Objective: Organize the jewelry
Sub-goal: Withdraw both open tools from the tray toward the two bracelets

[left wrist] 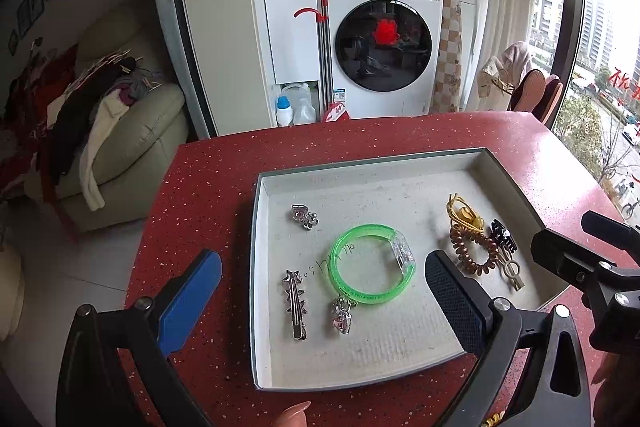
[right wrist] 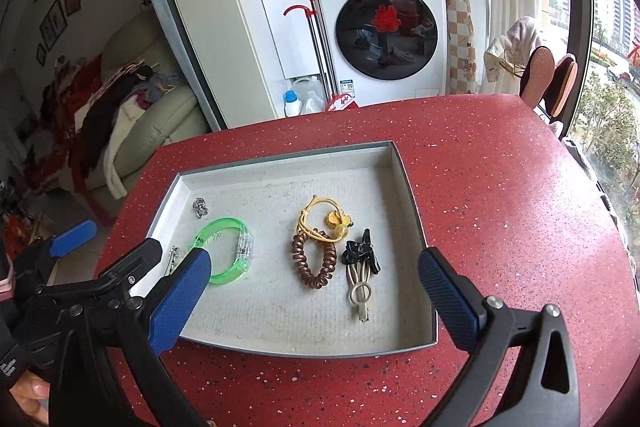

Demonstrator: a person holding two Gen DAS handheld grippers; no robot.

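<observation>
Nearest me, my left gripper (left wrist: pixel 324 301) hangs over the tray's near edge with its fingers (left wrist: pixel 192 301) spread wide and nothing between them. My right gripper (right wrist: pixel 314 301) is the same, fingers (right wrist: pixel 180 301) wide apart and empty, above the near half of the tray (right wrist: pixel 304 345), which sits on the red speckled table (right wrist: pixel 500 187).

Inside the tray, closest on the left, lie a spiked silver hair clip (left wrist: pixel 295 305) and a small pink-stoned charm (left wrist: pixel 341 317) touching the green bangle (left wrist: pixel 370 263). On the right side a beige clip (right wrist: pixel 360 293) lies against a black claw clip (right wrist: pixel 360 251), just beside a brown coil hair tie (right wrist: pixel 316 261). A yellow hair tie (right wrist: pixel 320 221) overlaps the coil's far edge. Toward the far left is a small silver piece (left wrist: pixel 304 215), possibly a brooch.

Beyond the table stands a white washing machine (right wrist: pixel 384 27).
</observation>
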